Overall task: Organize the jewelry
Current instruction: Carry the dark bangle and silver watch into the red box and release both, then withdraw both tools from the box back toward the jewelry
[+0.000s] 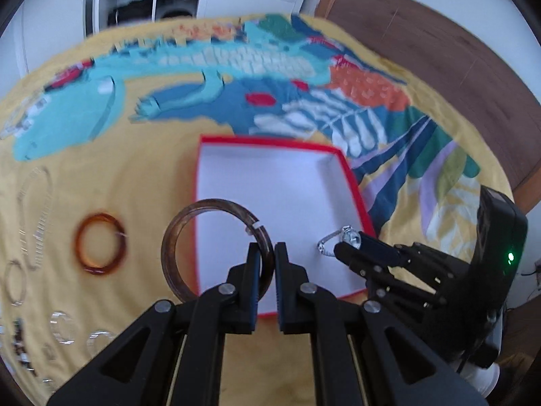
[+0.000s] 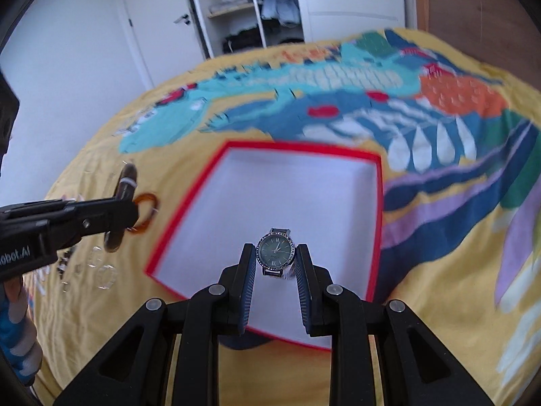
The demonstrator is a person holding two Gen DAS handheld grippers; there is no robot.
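Observation:
A red-rimmed box with a white inside lies on the yellow bedspread; it also shows in the right wrist view. My left gripper is shut on a dark translucent bangle and holds it upright over the box's left edge; the bangle also shows in the right wrist view. My right gripper is shut on a silver watch with a green dial, above the box's near part. The watch also shows in the left wrist view.
An amber bangle lies left of the box. Silver chains, a thin silver ring and clear rings lie at the far left. A wooden headboard stands at the right; an open wardrobe is behind.

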